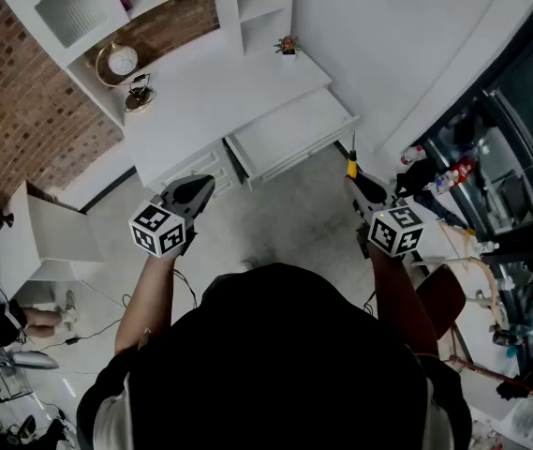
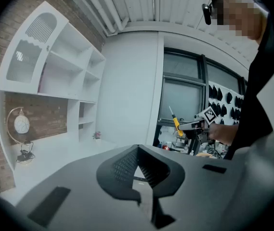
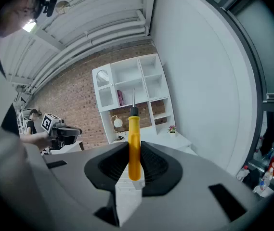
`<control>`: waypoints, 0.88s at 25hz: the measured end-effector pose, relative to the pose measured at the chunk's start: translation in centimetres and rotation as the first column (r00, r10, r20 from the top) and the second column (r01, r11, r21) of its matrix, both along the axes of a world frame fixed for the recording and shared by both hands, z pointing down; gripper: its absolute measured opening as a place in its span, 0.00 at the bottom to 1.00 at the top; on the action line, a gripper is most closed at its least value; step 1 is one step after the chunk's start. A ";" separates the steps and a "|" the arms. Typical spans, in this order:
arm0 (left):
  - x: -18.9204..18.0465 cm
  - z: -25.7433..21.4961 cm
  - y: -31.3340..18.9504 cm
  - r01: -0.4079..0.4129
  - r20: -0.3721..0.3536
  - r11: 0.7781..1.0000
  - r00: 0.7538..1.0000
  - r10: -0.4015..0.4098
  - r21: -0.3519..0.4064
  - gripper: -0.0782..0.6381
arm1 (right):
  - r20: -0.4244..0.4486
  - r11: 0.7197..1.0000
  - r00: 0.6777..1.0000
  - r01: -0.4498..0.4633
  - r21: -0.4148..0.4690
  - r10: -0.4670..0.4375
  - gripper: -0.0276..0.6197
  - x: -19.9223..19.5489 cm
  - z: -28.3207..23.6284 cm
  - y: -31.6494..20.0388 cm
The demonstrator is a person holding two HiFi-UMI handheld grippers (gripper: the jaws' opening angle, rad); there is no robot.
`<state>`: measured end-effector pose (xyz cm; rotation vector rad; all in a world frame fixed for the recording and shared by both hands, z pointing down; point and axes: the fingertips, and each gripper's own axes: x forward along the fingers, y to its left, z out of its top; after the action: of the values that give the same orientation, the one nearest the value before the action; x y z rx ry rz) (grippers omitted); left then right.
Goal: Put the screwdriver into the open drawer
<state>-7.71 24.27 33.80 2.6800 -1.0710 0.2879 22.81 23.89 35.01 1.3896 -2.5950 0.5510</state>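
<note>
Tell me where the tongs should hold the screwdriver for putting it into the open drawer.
Grip the screwdriver by its yellow handle, pinched from both sides, as the right tongs do now. The handle is thick and straight, and the thin metal shaft sticks out ahead, free to lead into the drawer.

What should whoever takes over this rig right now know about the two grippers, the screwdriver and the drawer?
Right gripper: shut on the screwdriver, with the yellow handle between the jaws and the shaft pointing away.
Left gripper: jaws together, nothing in them, held in the air.
Open drawer: pulled out under the white desk, ahead of both grippers.
Done: the screwdriver is in grip.
Left: carry it over the drawer, lower it in and open the jaws.
</note>
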 end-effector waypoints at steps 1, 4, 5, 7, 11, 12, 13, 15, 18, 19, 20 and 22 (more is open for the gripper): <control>0.2 -0.1 0.0 0.002 -0.005 1.000 1.000 -0.002 0.005 0.13 | 0.002 1.000 1.000 -0.002 0.008 0.002 0.17 0.2 -0.2 -0.1; 0.8 -0.5 0.0 0.006 -0.011 1.000 1.000 -0.006 0.017 0.13 | 0.008 0.999 1.000 -0.002 0.039 0.002 0.17 0.5 -1.0 -0.5; 1.0 -0.6 0.1 0.006 -0.009 1.000 1.000 -0.006 0.020 0.13 | 0.009 0.999 1.000 0.000 0.047 -0.001 0.17 0.5 -1.2 -0.6; 1.1 -0.9 0.2 0.004 -0.004 1.000 1.000 -0.004 0.026 0.13 | 0.010 0.998 1.000 0.003 0.056 -0.003 0.17 0.5 -1.5 -0.7; 0.8 -1.5 0.1 0.014 -0.003 0.999 1.000 -0.014 0.036 0.13 | 0.032 0.998 0.999 -0.007 0.060 0.005 0.17 0.6 -1.8 -1.1; 0.7 -1.6 0.1 0.017 -0.004 0.999 1.000 -0.017 0.038 0.13 | 0.044 0.998 0.999 -0.011 0.059 0.009 0.17 0.8 -1.9 -1.1; 0.8 -1.7 0.0 0.019 -0.005 0.999 1.000 -0.018 0.039 0.13 | 0.054 0.998 0.998 -0.016 0.059 0.012 0.17 1.0 -2.0 -1.1; 1.0 -1.9 0.0 0.018 -0.009 0.999 1.000 -0.018 0.040 0.13 | 0.065 0.998 0.998 -0.023 0.059 0.019 0.17 1.4 -2.1 -1.2; 1.5 -1.9 0.0 0.011 -0.007 0.999 1.000 -0.011 0.040 0.13 | 0.078 0.998 0.997 -0.030 0.055 0.025 0.17 1.9 -2.1 -1.2; 1.6 -1.8 0.0 0.007 -0.006 0.999 1.000 -0.007 0.039 0.13 | 0.087 0.998 0.996 -0.032 0.052 0.028 0.17 2.1 -2.0 -1.2; 1.7 -1.8 0.0 0.004 -0.005 0.999 1.000 -0.004 0.038 0.13 | 0.094 0.998 0.995 -0.035 0.051 0.030 0.17 2.2 -2.0 -1.1; 1.8 -1.8 -0.2 0.000 -0.006 0.999 1.000 0.000 0.038 0.13 | 0.097 0.998 0.995 -0.040 0.050 0.035 0.17 2.3 -2.0 -1.1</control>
<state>-5.94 24.10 32.05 2.7129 -1.0857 0.2623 25.11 22.79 33.01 1.4657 -2.6817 0.5738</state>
